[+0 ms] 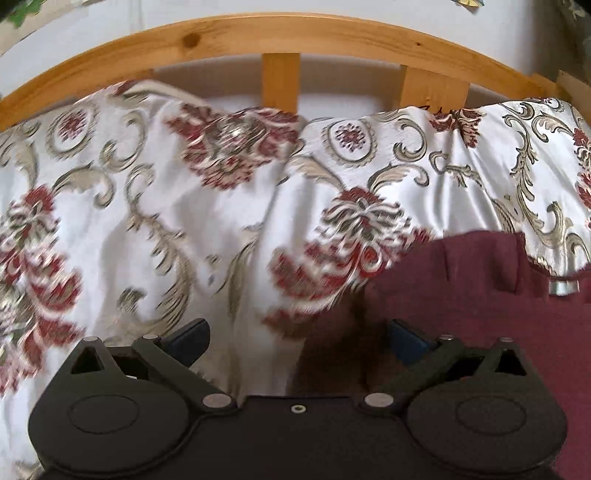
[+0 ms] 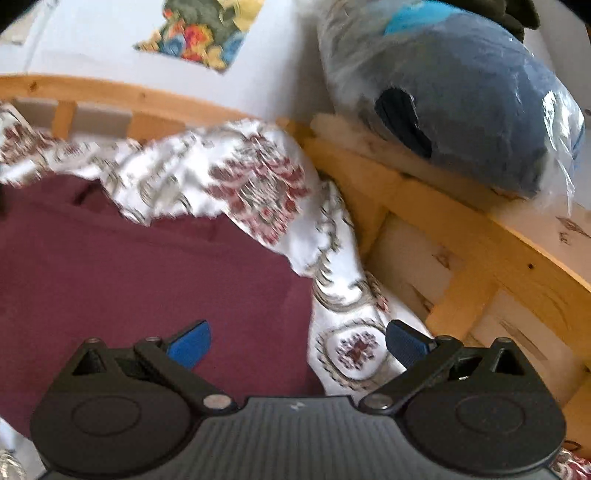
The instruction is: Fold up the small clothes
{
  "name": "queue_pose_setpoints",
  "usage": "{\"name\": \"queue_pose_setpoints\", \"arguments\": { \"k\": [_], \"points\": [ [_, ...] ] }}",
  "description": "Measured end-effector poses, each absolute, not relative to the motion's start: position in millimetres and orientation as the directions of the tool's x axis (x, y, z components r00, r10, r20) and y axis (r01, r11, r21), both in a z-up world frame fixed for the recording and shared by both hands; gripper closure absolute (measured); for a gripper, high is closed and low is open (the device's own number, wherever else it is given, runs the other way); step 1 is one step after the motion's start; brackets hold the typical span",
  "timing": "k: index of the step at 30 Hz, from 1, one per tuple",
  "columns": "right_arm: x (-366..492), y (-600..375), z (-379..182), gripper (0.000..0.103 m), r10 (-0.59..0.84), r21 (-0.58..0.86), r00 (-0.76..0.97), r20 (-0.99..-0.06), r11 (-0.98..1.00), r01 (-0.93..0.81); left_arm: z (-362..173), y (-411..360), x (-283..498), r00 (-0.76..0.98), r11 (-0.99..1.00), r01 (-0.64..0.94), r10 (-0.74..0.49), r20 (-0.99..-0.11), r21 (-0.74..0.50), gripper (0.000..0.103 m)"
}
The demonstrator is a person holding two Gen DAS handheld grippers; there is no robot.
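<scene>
right wrist view: a maroon garment (image 2: 140, 266) lies spread flat on a bed, over a white bedspread (image 2: 236, 177) patterned with red flowers and grey-gold scrolls. the right gripper (image 2: 297, 343) hangs just above the garment's right edge, its blue-padded fingers (image 2: 192, 345) wide apart and holding nothing; one finger is over the maroon cloth, the other over the bedspread. a pine bed frame (image 2: 436, 229) runs along the far side and down the right, with a plastic-wrapped blue bundle (image 2: 472, 96) resting on top of the rail at the corner. a colourful printed patch (image 2: 199, 33) shows on the pale surface beyond.

from the left wrist view, the garment (image 1: 480, 302) fills the lower right, its left edge falling between the spread fingers (image 1: 192, 341) of the left gripper (image 1: 297, 341), which also grips nothing. rumpled bedspread (image 1: 166, 221) covers the rest of the bed up to the slatted wooden frame (image 1: 280, 37). both pictures are blurred, and the garment's type cannot be made out.
</scene>
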State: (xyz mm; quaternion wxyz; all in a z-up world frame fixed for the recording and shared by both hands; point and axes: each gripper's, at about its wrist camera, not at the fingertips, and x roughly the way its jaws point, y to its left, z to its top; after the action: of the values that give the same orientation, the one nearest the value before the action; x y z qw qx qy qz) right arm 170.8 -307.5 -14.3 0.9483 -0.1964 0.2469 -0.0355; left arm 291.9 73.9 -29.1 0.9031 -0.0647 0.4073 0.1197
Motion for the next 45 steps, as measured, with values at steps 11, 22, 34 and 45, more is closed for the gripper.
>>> {"name": "queue_pose_setpoints", "arguments": {
  "k": [11,22,34,45],
  "points": [
    [173,-324,-18,0.000,-0.193,-0.339,0.836,-0.514,0.941,0.008,-31,82,178,0.677,0.939,-0.315,0.121,-0.726,-0.138,0.001],
    [171,-322,-19,0.000,-0.179,-0.340,0.840,-0.513,0.941,-0.008,-57,43,134,0.666,0.907,-0.142,-0.209,-0.716,-0.397,0.001],
    [168,-322,-23,0.000,-0.166,-0.332,0.850,-0.501,0.943,-0.011,-82,38,169,0.661,0.845,-0.275,-0.180,-0.729,-0.458,0.001],
    [153,-300,-16,0.000,-0.153,-0.394,0.920,-0.362,0.919,-0.002,-86,42,169,0.672,0.855,-0.245,-0.189,-0.716,-0.457,0.001]
  ]
}}
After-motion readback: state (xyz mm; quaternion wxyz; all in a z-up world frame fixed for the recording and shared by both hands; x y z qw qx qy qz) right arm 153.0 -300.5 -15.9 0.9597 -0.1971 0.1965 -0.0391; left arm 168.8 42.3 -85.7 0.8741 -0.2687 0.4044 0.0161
